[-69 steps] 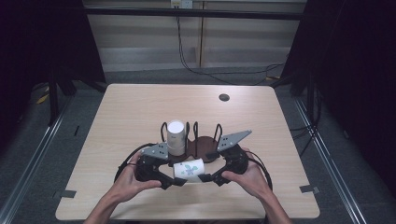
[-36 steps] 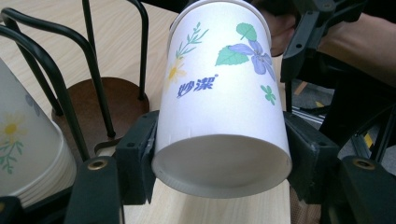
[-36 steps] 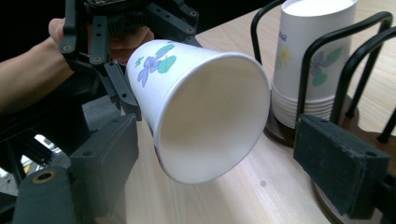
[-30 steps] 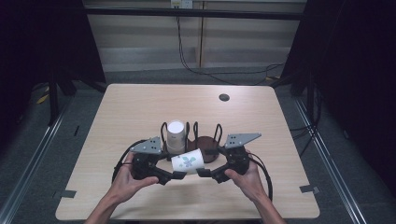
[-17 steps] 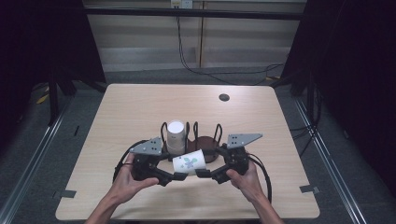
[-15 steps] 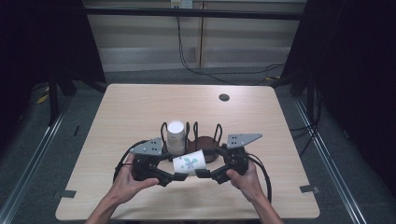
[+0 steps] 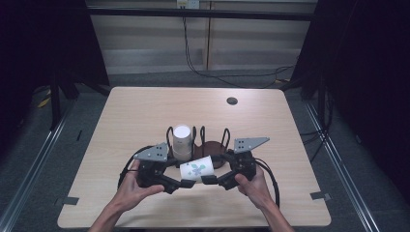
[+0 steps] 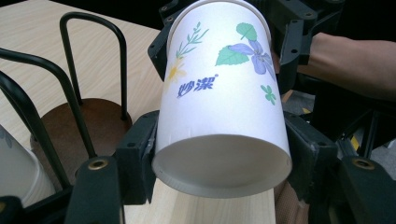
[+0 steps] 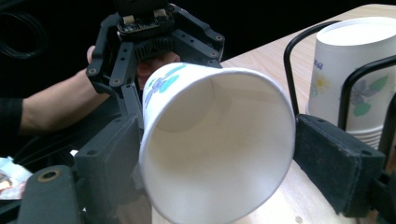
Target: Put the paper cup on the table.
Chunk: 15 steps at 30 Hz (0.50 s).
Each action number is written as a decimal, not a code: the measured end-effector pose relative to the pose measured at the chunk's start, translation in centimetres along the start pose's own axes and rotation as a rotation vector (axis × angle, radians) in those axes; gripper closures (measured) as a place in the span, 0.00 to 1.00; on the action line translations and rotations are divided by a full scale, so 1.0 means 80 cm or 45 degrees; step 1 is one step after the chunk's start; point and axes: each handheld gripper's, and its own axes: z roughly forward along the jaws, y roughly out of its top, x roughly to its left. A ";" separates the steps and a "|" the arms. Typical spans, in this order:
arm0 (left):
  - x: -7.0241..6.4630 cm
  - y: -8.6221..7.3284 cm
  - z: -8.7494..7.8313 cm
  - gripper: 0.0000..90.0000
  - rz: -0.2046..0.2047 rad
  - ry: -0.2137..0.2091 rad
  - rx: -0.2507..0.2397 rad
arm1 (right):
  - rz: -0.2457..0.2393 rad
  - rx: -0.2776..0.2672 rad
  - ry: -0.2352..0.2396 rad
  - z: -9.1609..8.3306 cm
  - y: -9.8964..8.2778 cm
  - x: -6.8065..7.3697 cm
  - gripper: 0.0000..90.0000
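Your left gripper (image 8: 219, 186) has its jaw tips cut off by the bottom edge of its own view, and the cup (image 8: 223, 107) between them covers their inner faces. Beside it, the rack (image 8: 70, 93) runs off the left edge, and the stack (image 8: 18, 172) shows as just a corner. Past the cup, your right hand (image 8: 355, 60) is mostly hidden. From above, the small dark spot (image 7: 232, 101) far beyond both grippers is too small to identify.

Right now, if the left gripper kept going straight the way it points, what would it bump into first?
Probably the right gripper. The left gripper points at it across the sideways paper cup both hold, so the cup would get squashed between them first.
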 end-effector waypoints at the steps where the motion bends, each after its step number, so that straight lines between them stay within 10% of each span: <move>1: 0.000 0.000 0.000 0.40 0.002 -0.002 0.006 | 0.006 0.000 0.004 0.001 0.000 -0.002 0.18; 15: 0.009 -0.003 0.003 0.37 -0.032 -0.028 0.020 | -0.009 0.005 0.029 -0.003 -0.002 -0.004 0.33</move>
